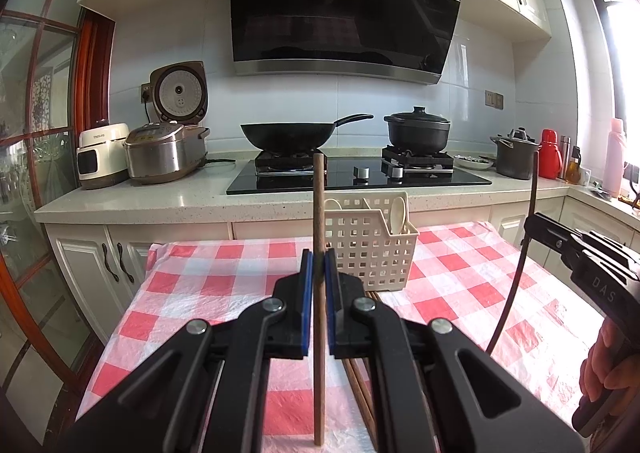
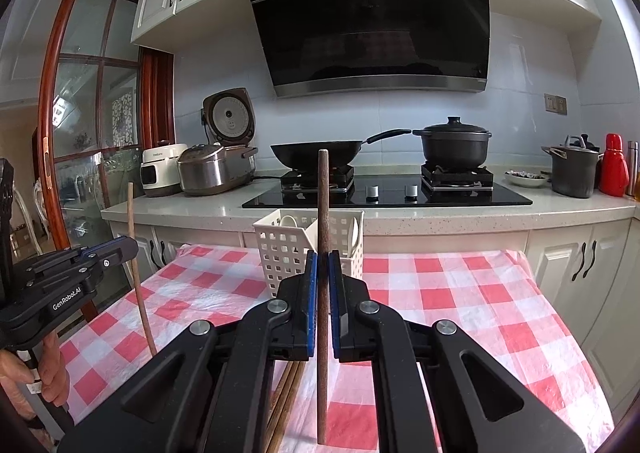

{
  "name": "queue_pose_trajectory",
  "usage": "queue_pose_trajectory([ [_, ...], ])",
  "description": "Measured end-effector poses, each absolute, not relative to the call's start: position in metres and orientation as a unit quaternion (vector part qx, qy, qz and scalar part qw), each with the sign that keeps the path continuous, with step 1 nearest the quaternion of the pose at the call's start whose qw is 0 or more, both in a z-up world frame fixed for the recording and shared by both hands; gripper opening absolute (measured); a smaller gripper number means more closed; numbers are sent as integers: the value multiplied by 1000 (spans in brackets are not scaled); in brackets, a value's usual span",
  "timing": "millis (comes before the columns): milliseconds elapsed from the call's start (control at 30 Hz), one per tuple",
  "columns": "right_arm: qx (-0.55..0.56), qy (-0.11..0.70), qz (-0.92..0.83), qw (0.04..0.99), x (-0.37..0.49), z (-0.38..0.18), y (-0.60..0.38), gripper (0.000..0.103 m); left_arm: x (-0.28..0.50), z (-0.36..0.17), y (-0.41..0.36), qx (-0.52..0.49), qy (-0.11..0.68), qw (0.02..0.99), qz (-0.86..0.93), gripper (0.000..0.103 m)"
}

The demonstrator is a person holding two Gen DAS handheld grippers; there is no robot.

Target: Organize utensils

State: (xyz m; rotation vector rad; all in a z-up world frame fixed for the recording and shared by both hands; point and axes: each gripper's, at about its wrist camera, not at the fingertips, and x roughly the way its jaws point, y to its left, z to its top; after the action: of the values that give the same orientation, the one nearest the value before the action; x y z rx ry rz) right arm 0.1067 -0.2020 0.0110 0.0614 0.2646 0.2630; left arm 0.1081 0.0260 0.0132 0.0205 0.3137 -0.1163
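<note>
My left gripper (image 1: 319, 267) is shut on a brown wooden chopstick (image 1: 319, 205), held upright above the red-and-white checked tablecloth (image 1: 208, 285). Behind it stands a cream slotted utensil basket (image 1: 372, 253) with pale spoons (image 1: 398, 215) in it. My right gripper (image 2: 323, 271) is shut on a second, darker chopstick (image 2: 323, 205), also upright, in front of the basket (image 2: 286, 253). Each gripper shows in the other's view: the right gripper (image 1: 534, 223) at the right edge, the left gripper (image 2: 132, 249) at the left edge. More chopsticks (image 1: 360, 385) lie on the cloth below the jaws.
Beyond the table runs a counter (image 1: 132, 199) with two rice cookers (image 1: 164, 153), a hob with a black wok (image 1: 288, 133) and a lidded pot (image 1: 418, 131), another pot (image 1: 514, 157) and a red flask (image 1: 550, 153). A person's hand (image 2: 48, 373) holds the left gripper's handle.
</note>
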Motion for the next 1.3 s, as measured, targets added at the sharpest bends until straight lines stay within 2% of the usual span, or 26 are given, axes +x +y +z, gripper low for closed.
queue_pose_trajectory([
  [333,30,123,150,980,153,32,-196,6,159,41,29,-4,153,985,-78,6],
  [867,28,82,161,983,272,121,-193,6,282,170,4,-13,74,992,-104,6],
  [1033,20,101,165,981,311,118,-183,6,329,164,-3,-20,93,990,-107,6],
  [1300,16,169,174,970,340,68,-177,6,369,103,-1,-40,176,975,-127,6],
])
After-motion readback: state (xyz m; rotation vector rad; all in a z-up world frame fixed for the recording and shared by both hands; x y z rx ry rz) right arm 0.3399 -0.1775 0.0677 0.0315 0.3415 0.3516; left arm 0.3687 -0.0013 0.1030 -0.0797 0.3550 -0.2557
